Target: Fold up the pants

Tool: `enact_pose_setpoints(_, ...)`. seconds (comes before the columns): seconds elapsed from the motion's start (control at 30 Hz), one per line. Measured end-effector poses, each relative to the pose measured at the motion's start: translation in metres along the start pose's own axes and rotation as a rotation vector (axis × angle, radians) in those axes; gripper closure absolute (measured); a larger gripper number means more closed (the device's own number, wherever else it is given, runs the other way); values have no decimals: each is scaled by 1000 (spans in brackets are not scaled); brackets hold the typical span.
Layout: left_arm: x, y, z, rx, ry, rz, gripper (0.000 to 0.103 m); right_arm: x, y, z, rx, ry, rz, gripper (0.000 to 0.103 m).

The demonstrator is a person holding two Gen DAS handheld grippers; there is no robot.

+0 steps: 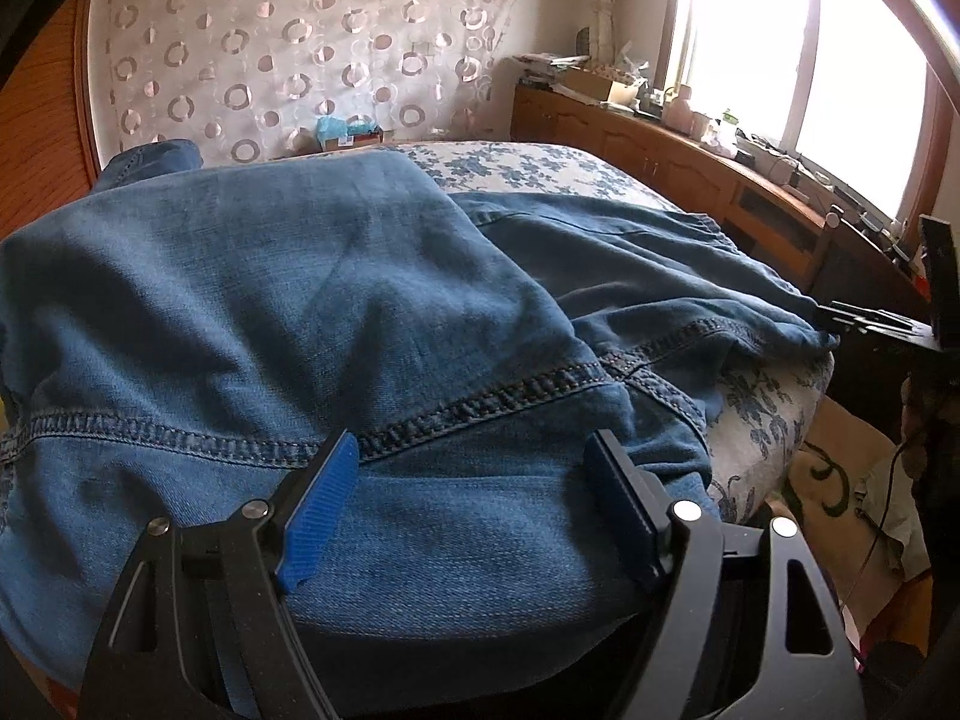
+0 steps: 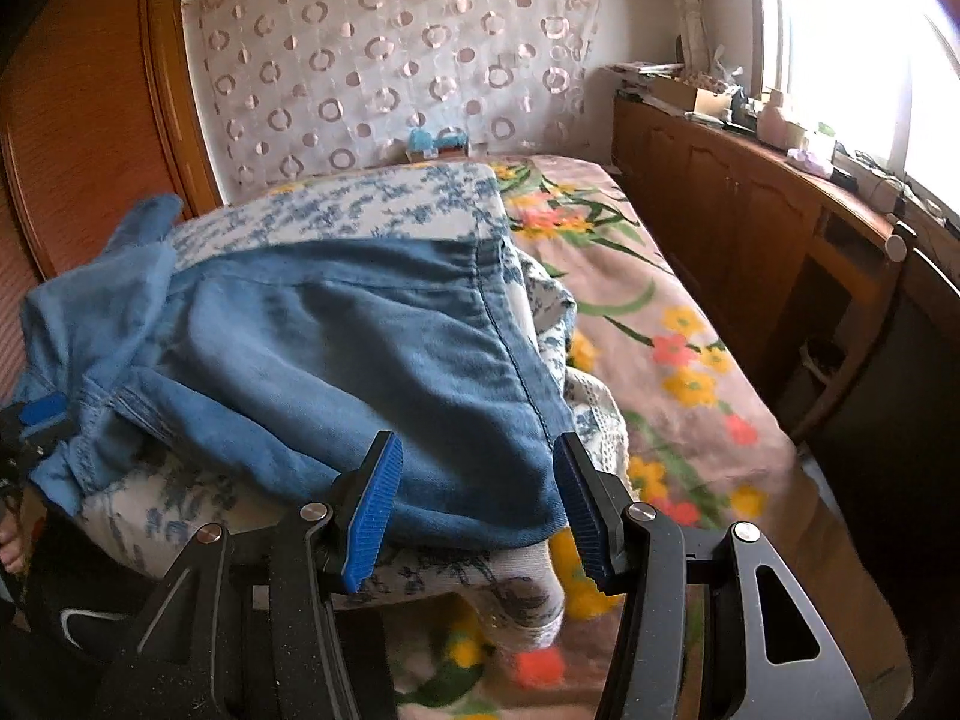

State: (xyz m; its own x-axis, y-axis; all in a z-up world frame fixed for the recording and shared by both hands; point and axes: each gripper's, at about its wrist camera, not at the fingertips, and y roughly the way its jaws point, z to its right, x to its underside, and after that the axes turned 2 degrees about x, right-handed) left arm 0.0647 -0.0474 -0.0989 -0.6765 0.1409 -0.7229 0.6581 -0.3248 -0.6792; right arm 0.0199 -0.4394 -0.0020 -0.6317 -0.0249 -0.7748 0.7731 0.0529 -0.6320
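Observation:
Blue denim pants [image 1: 312, 300] lie spread over a white quilt with blue flowers [image 1: 528, 165]; one part is laid over another, and a thick stitched seam [image 1: 420, 414] runs across. My left gripper [image 1: 474, 450] is open just above the denim at that seam, its blue pads [image 1: 318, 510] wide apart. In the right wrist view the pants [image 2: 360, 348] end in a hem corner at the quilt's near edge. My right gripper [image 2: 477, 450] is open, with that corner lying between its pads [image 2: 372, 510]. The left gripper's blue pad [image 2: 39, 411] shows at the far left.
The blue-flowered quilt [image 2: 372, 204] sits on a bedspread with yellow and red flowers [image 2: 660, 360]. A wooden cabinet [image 2: 750, 222] with clutter on top runs along the right under a bright window. A circle-patterned curtain [image 1: 300, 48] hangs behind, and a wooden wardrobe [image 2: 78, 120] stands on the left.

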Motion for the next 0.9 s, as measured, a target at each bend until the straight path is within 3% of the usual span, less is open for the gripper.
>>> enact_pose_setpoints(0.33, -1, 0, -3, -2, 1, 0, 24, 0, 14, 5, 6, 57, -30, 49)
enact_pose_setpoints(0.5, -1, 0, -3, -9, 4, -3, 24, 4, 9, 2, 19, 39, -7, 80)
enact_pose_setpoints(0.9, -8, -12, -7, 4, -32, -13, 24, -16, -38, 2, -40, 3, 152, 84)
